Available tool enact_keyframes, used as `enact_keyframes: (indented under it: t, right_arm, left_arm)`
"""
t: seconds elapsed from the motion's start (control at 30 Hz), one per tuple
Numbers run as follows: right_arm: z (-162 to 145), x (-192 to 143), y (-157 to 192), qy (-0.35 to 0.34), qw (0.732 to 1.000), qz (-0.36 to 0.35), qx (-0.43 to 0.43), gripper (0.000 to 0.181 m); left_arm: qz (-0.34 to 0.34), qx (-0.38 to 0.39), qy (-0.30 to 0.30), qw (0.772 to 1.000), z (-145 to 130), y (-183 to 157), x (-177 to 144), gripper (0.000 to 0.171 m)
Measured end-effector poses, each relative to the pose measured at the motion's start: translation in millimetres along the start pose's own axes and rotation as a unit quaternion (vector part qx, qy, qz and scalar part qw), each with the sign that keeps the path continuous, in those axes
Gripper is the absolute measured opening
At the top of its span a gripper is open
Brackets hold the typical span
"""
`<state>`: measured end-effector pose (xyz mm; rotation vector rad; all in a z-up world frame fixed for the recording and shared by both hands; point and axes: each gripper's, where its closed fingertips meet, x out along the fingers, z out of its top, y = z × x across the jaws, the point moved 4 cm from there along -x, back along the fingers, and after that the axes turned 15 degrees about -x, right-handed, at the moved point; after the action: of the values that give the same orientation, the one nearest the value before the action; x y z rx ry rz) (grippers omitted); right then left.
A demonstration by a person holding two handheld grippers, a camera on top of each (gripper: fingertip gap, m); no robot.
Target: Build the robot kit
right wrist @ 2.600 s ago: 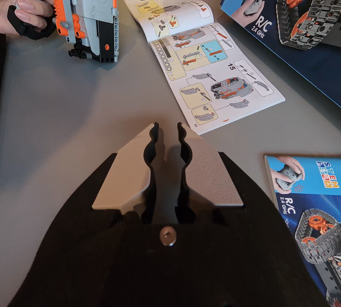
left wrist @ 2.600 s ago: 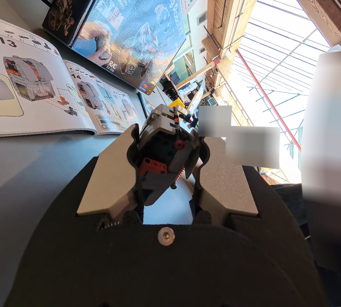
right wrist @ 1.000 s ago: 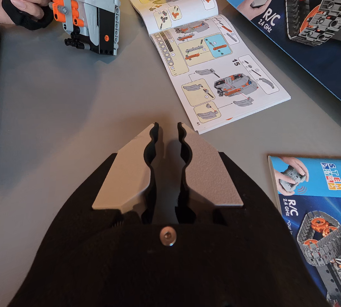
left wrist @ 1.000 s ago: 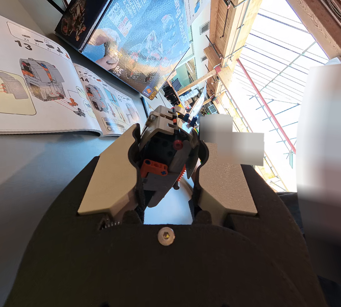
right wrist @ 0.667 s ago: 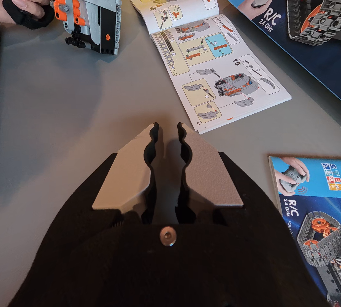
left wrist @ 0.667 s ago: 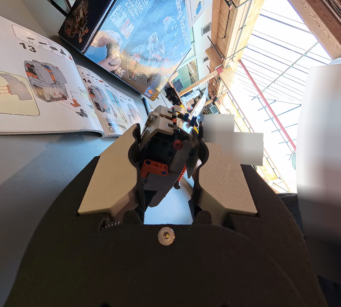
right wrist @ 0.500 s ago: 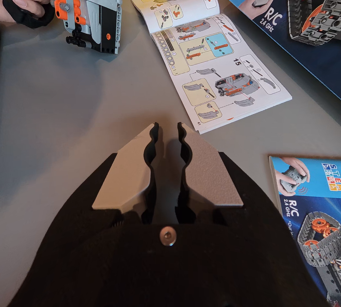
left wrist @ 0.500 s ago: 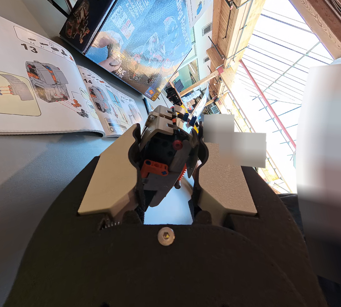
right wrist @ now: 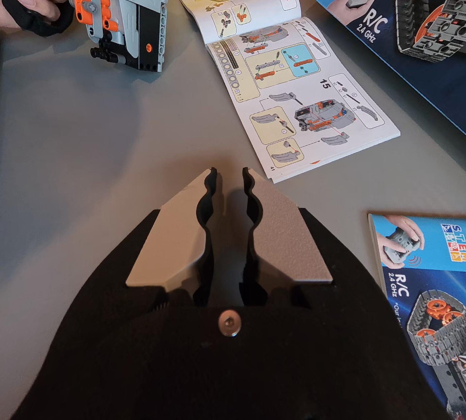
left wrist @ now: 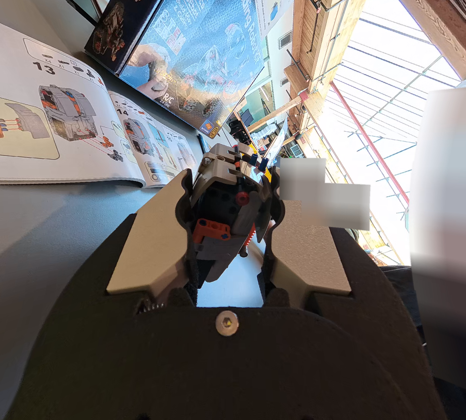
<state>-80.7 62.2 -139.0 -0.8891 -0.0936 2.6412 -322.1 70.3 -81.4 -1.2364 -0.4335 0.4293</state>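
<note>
Left hand-held gripper [left wrist: 230, 208] clamped on model [left wrist: 227, 211]; right hand-held gripper [right wrist: 228, 173] narrowly open, empty.
Best kept firmly gripped, steady above worktop [right wrist: 100, 143], manual [right wrist: 290, 95] at 1 o'clock.

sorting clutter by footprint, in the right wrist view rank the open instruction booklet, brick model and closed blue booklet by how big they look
1. open instruction booklet
2. brick model, closed blue booklet: both cut off by the frame and at unequal distances, so unranked.

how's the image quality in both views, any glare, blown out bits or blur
Left wrist view: the skylight at the upper right is blown out to white, glare washes over the glossy blue cardboard box, and straight beams bow from the wide lens; the grey, black and orange brick-built model in the left gripper is sharp. Right wrist view: even, soft light on the grey table, faint shadows, the open instruction booklet crisp.
</note>
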Motion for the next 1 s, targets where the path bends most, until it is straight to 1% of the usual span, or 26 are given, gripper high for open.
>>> enact_keyframes:
  t: [0.7,1.0]
  right_arm:
    - [-0.5,1.4,0.4,0.004,1.0,0.001,-0.002,0.02]
    - [-0.9,2.1,1.0,0.008,1.0,0.001,-0.005,0.019]
  left_arm:
    - [0.002,-0.001,0.001,1.0,-0.5,0.6,0.8,0.06]
    - [0.034,0.032,-0.016,0.999,1.6,0.1,0.3,0.057]
